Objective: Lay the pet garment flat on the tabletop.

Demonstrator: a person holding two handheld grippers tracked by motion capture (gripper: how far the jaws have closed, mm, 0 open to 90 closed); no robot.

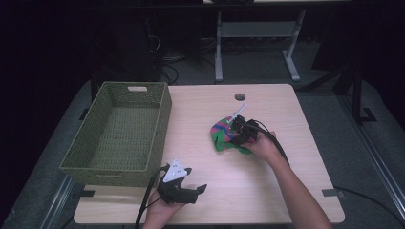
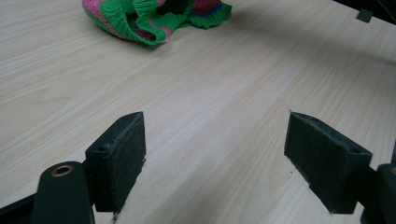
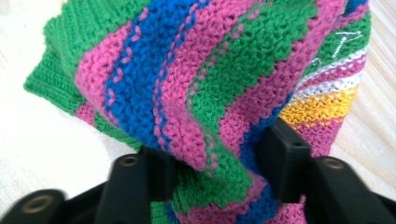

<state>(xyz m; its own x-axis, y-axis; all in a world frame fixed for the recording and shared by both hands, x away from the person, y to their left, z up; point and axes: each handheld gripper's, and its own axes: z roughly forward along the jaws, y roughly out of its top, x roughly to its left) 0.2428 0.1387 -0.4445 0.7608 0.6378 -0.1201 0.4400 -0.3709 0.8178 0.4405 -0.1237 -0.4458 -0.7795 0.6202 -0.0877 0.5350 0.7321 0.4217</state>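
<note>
Pinching striped knit cloth (image 3: pixel 205 88) at frame centre with right gripper (image 3: pixel 215 163), jaws half-closed on it; left gripper (image 2: pixel 215 154) idling wide open, empty.

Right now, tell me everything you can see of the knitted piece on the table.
The knitted piece is a soft, crumpled heap of chunky yarn, striped green, pink and blue, with yellow and white bands at one side and a ribbed green edge. It lies on the light wooden table, right of the woven basket. The right gripper has a fold of it between its jaws, pads against the knit.
</note>
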